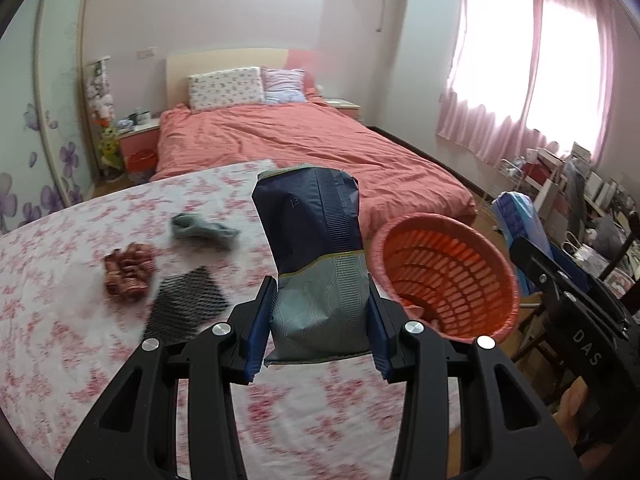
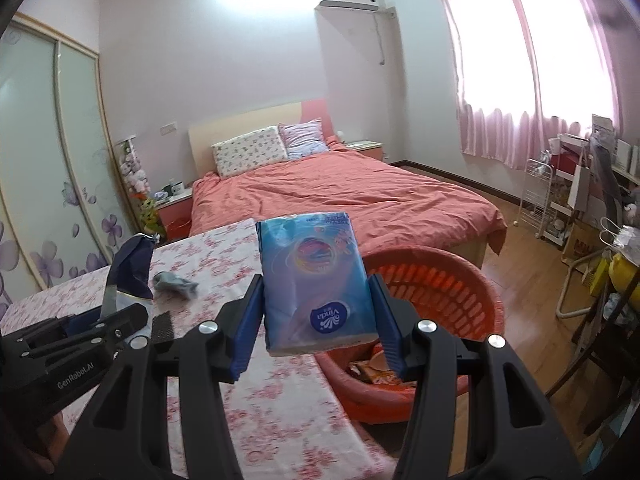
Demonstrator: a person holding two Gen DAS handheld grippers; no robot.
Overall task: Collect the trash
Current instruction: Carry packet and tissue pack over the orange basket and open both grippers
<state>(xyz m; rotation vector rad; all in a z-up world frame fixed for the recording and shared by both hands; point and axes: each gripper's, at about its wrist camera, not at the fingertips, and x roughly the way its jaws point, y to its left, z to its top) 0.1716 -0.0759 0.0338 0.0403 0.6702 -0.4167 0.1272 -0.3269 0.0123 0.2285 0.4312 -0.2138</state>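
My left gripper is shut on a dark blue and grey-green packet that stands upright between the pads, above the floral table. The right gripper is shut on a light blue tissue pack, held over the table's right edge. An orange slatted basket sits just right of the table, below both grippers; some wrappers lie at the basket's bottom. In the right wrist view the left gripper body with its packet shows at left.
On the table lie a grey crumpled cloth, a reddish crumpled wrapper and a black mesh piece. A bed with a coral cover stands behind. Shelves, a chair and clutter fill the right side.
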